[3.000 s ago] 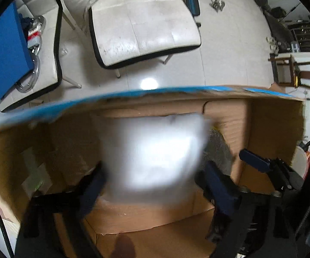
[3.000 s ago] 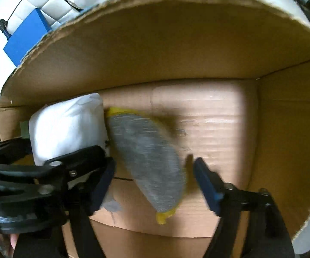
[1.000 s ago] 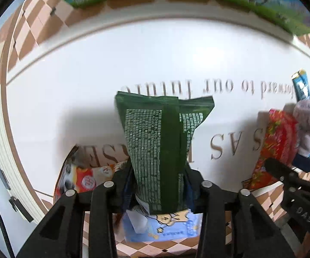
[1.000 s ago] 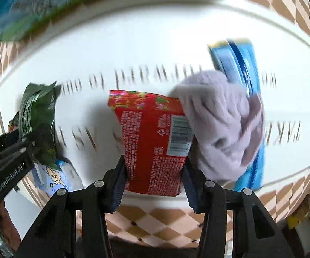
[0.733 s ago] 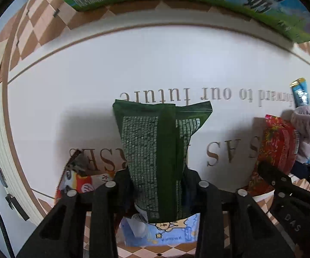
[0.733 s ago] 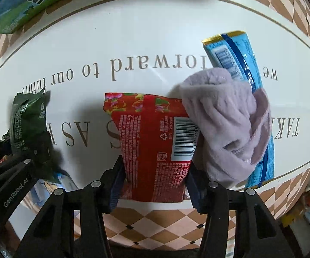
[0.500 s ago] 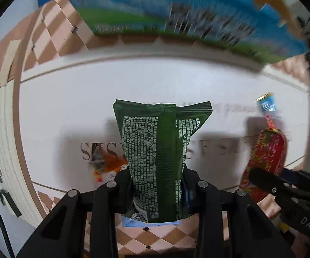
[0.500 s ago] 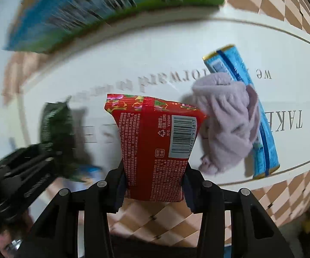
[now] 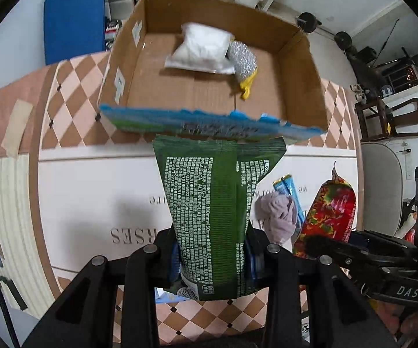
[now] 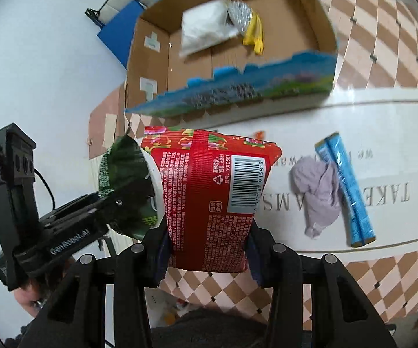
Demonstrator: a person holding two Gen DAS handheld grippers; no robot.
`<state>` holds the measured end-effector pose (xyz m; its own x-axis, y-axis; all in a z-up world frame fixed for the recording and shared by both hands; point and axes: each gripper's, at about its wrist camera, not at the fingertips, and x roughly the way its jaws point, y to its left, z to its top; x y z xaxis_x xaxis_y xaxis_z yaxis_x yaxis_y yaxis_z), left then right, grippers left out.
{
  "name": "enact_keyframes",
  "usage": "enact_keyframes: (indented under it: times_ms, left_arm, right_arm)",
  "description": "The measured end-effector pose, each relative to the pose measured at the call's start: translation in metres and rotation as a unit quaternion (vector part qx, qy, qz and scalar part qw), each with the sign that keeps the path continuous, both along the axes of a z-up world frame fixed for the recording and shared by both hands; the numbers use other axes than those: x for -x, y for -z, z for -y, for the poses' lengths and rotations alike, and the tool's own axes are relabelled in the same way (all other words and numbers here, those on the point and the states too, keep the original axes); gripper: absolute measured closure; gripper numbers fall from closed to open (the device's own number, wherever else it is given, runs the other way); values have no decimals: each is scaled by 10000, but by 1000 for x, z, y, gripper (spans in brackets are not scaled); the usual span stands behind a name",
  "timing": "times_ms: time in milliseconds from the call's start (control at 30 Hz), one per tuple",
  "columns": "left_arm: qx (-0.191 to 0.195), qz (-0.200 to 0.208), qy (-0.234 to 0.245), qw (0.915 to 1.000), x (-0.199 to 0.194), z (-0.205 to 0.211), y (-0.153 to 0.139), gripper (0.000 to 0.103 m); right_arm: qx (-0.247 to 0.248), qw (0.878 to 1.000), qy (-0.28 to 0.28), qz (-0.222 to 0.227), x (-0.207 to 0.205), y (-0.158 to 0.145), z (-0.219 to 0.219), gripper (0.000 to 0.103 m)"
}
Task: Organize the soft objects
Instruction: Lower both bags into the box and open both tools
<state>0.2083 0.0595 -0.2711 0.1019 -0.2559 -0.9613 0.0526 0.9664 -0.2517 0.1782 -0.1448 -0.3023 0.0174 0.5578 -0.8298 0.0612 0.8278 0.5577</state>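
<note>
My left gripper (image 9: 213,256) is shut on a green packet (image 9: 214,203) and holds it above the white mat. My right gripper (image 10: 207,249) is shut on a red packet (image 10: 209,191), also raised; it shows at the right in the left wrist view (image 9: 329,211). The open cardboard box (image 9: 301,75) stands beyond, holding a white bag (image 9: 201,47) and a grey-and-yellow sponge (image 9: 242,62). A purple cloth (image 10: 319,191) and a blue packet (image 10: 345,185) lie on the mat.
The white mat (image 9: 93,185) with lettering covers a checkered table (image 9: 72,92). A blue board (image 9: 72,26), white chairs and weights stand behind the box. A light blue packet (image 9: 165,297) lies under my left gripper.
Both grippers have lifted their packets up from the mat and tilted toward the box, which has come fully into view. Earlier still, they released the white bag and sponge in the box.
</note>
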Motion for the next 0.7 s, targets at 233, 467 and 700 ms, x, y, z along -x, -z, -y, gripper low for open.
enact_keyframes:
  times_ms: [233,467,700]
  left_arm:
    - [4,201,57,9998,-18,-2,-26,71]
    - [-337,561,123,9978,-79,-6,-48,71]
    - [-957,284,133,9949,-184,-8,-9,71]
  right_arm:
    - [20,9994,61,337,-23,-35,15,56]
    - [422,9949,111,905,-68,-77,21,56]
    - [1774,9769,6,1190,-170,-70,12,56]
